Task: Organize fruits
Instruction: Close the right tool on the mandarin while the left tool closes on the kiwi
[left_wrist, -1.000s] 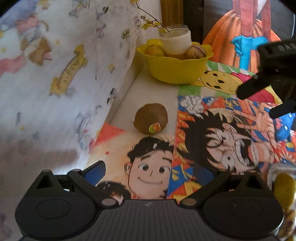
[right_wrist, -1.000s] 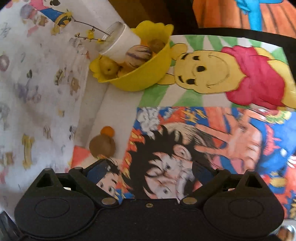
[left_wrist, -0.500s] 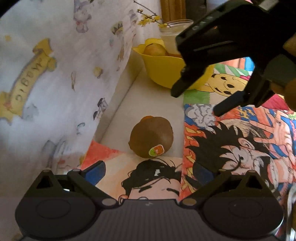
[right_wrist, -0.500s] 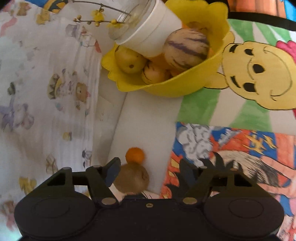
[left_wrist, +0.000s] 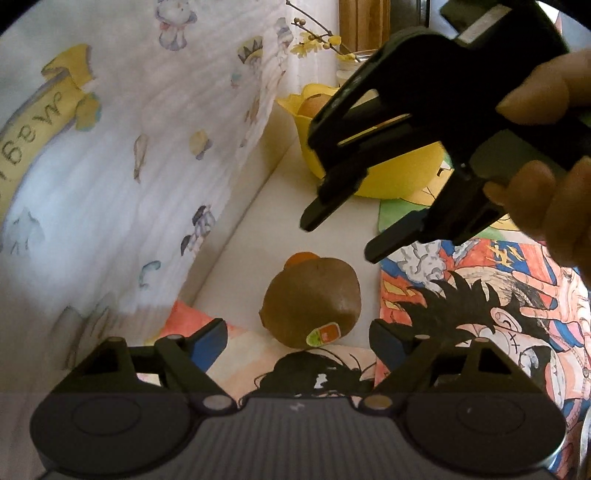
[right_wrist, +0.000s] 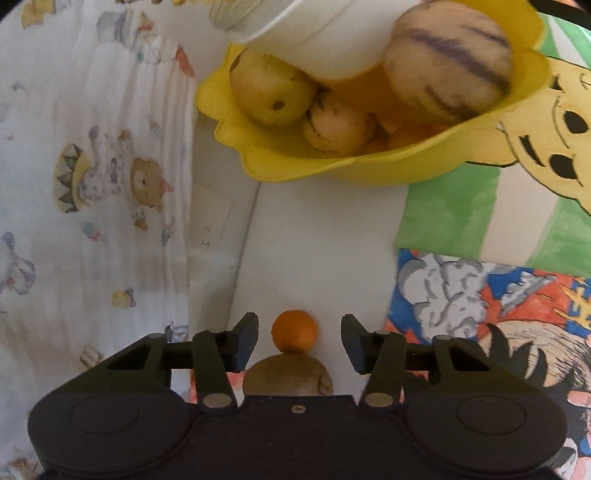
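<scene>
A brown kiwi (left_wrist: 312, 302) with a sticker lies on the white tabletop, and a small orange fruit (left_wrist: 301, 258) touches its far side. My left gripper (left_wrist: 297, 339) is closing with the kiwi between its fingers, pads still clear of it. My right gripper (left_wrist: 341, 238) hangs above and behind the kiwi. In the right wrist view the right gripper (right_wrist: 299, 332) is closing around the small orange fruit (right_wrist: 294, 331) without touching it, and the kiwi (right_wrist: 288, 376) sits just under its body. The yellow bowl (right_wrist: 332, 170) beyond holds several fruits.
A white cup (right_wrist: 314, 37) leans inside the bowl beside a striped melon (right_wrist: 448, 62). A printed cloth (left_wrist: 129, 166) rises like a wall on the left. Cartoon posters (left_wrist: 480, 314) cover the table to the right. A person's hand (left_wrist: 554, 192) holds the right gripper.
Both grippers moved forward and down toward the kiwi and the small orange. The right gripper came into the left wrist view and its jaws narrowed a lot. The left jaws narrowed slightly.
</scene>
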